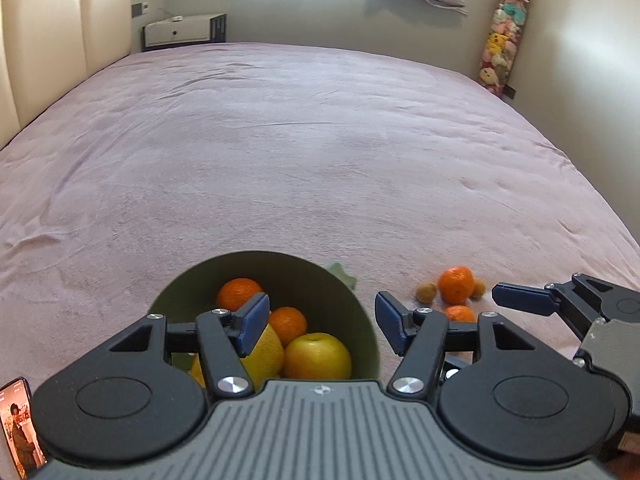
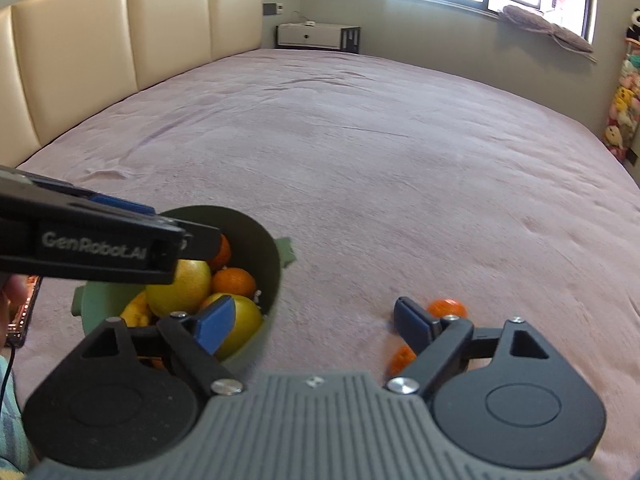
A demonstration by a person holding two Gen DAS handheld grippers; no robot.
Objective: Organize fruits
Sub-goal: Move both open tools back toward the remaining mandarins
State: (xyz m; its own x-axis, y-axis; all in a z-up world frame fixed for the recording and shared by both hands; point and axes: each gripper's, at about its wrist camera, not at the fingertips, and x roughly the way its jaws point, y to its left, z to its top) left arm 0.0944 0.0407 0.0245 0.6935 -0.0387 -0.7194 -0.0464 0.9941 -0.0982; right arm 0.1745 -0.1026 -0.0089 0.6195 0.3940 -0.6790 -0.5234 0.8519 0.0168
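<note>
A green bowl (image 1: 360,320) sits on the pink bed near me, holding tangerines (image 1: 239,292), a yellow apple (image 1: 318,356) and a large yellow citrus (image 1: 266,354). It also shows in the right wrist view (image 2: 272,264). My left gripper (image 1: 322,322) is open and empty, its left finger over the bowl. Loose on the bed to the right lie a tangerine (image 1: 456,283), another tangerine (image 1: 460,313) and small brown fruits (image 1: 426,292). My right gripper (image 2: 316,326) is open and empty, between the bowl and the loose tangerines (image 2: 448,307).
The pink bedspread (image 1: 320,160) stretches far ahead. A cream headboard (image 2: 100,48) is on the left, a white nightstand (image 2: 316,35) at the back, stuffed toys (image 1: 502,40) at the right wall. A phone (image 1: 18,428) lies at the near left.
</note>
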